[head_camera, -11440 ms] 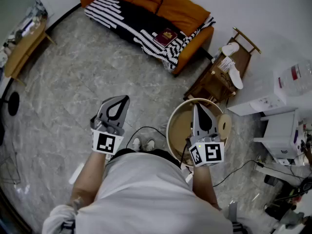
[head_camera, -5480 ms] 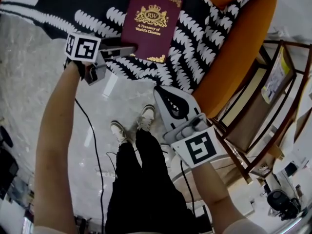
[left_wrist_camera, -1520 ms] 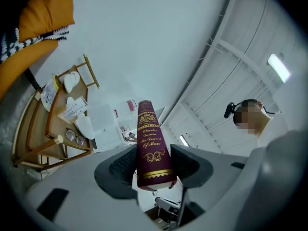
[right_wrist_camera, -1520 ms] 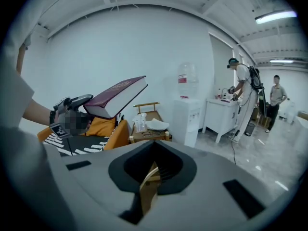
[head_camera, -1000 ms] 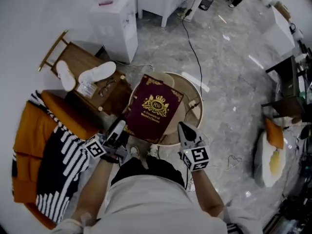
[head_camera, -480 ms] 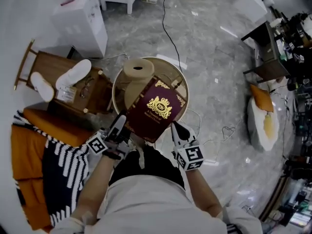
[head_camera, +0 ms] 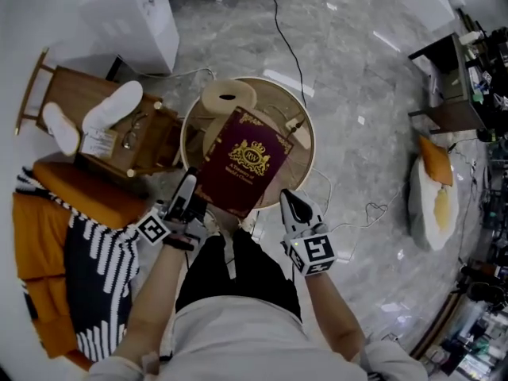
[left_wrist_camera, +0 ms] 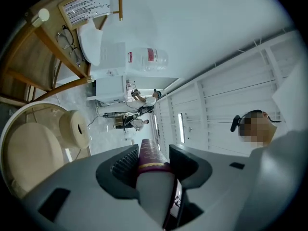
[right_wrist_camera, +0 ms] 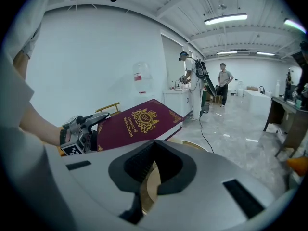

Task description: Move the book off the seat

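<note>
Head view: left gripper [head_camera: 189, 189] pinches the near corner of the rigid, probably heavy hardcover book [head_camera: 244, 161]; right gripper [head_camera: 287, 198] closed, empty.

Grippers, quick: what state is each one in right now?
Left gripper: closed on the edge of the book, holding it.
Right gripper: closed, with nothing between the jaws.

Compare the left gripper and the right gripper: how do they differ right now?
The left gripper is clamped on the edge of the book; the right gripper holds nothing, its jaws together. The left gripper touches the book at its near corner; the right gripper sits apart from it, off to the side. Both point toward the round table.
</note>
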Demonstrator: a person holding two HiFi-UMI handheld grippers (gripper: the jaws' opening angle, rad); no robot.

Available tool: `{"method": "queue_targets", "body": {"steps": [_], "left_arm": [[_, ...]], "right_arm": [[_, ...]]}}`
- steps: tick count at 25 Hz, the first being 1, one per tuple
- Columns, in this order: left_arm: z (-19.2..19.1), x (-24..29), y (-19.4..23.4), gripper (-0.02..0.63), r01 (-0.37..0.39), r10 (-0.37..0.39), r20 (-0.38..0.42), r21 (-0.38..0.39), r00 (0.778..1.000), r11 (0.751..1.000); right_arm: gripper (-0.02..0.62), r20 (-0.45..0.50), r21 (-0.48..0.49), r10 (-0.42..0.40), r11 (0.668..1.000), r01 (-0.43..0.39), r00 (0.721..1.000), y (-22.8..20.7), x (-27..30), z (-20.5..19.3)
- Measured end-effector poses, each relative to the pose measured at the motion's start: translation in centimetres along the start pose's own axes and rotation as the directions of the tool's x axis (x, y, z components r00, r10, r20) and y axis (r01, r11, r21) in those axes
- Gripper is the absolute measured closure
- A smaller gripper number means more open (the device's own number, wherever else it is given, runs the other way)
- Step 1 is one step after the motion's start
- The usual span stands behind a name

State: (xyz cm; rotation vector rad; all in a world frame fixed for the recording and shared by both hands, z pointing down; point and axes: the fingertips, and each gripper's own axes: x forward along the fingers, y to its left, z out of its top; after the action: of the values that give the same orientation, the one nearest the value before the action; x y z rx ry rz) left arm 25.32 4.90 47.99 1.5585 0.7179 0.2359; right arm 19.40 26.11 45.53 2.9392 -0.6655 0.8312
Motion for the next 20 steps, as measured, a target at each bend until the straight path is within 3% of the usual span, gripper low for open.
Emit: {"method": "queue_targets", "body": {"steps": [8, 20], "left_arm": [[-0.1, 0.1, 8.6, 0.397, -0.076, 0.075, 0.106, 0.005, 0.992, 0.997], [-2.4, -2.6, 22.4, 0.397, -0.204, 0.202, 0.141, -0.004, 0.969, 0.979]], "right_arm": [[0.574, -0.048, -0.037, 0.028, 0.999, -0.029, 0.998, -3.9, 3.8, -3.3], [0.574, -0.096, -0.037, 0.091, 0.995, -0.095, 0.991, -6.5, 9.7, -10.4]]}}
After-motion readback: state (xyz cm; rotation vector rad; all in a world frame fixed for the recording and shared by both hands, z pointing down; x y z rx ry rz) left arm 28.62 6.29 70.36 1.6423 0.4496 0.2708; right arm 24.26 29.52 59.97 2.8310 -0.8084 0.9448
